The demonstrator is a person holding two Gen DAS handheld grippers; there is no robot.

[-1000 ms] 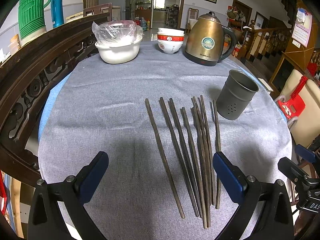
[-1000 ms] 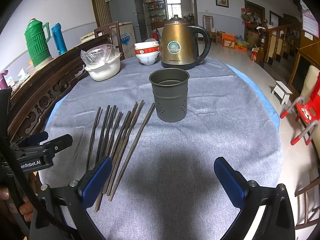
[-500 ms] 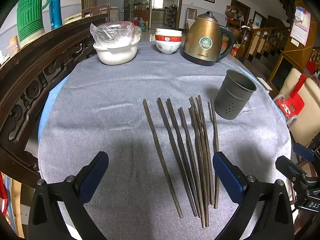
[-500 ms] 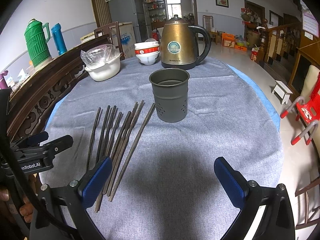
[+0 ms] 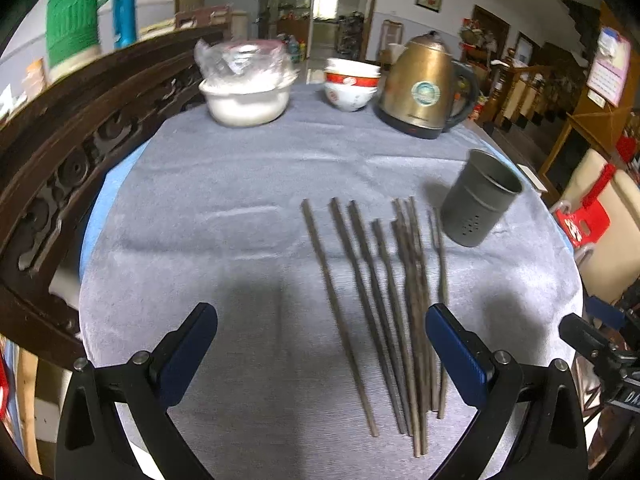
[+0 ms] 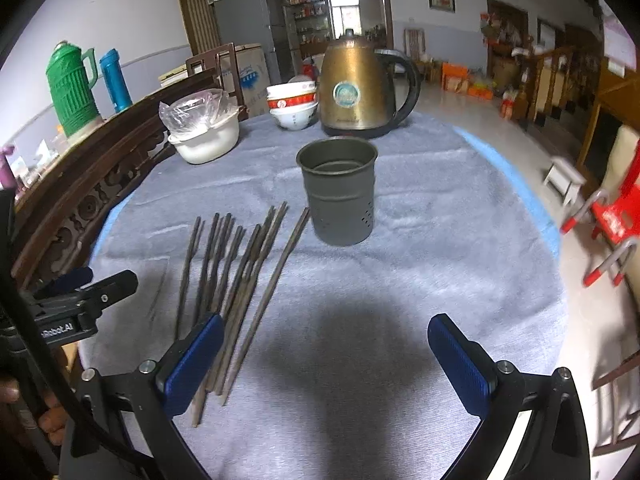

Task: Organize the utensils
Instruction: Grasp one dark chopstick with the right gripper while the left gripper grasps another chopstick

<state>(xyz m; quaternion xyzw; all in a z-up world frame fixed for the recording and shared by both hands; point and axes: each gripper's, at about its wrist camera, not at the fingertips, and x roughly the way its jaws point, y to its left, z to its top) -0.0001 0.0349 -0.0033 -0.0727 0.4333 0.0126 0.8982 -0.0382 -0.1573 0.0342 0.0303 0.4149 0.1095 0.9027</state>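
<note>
Round table covered with a grey woven cloth (image 5: pixel 208 216). Loose bunch of dark metal chopsticks (image 5: pixel 384 300) sits around 5 o'clock, grey perforated metal cup (image 5: pixel 480 204) just beside them at 3. Up at 12: white plastic-covered bowl (image 5: pixel 246 100), stacked red-and-white bowls (image 5: pixel 350 88), brass-coloured electric kettle (image 5: pixel 424 88).

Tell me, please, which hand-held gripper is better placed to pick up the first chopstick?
Probably the left hand-held gripper: the chopsticks lie between its open fingers, whereas they sit at the left edge of the right hand-held gripper.
</note>
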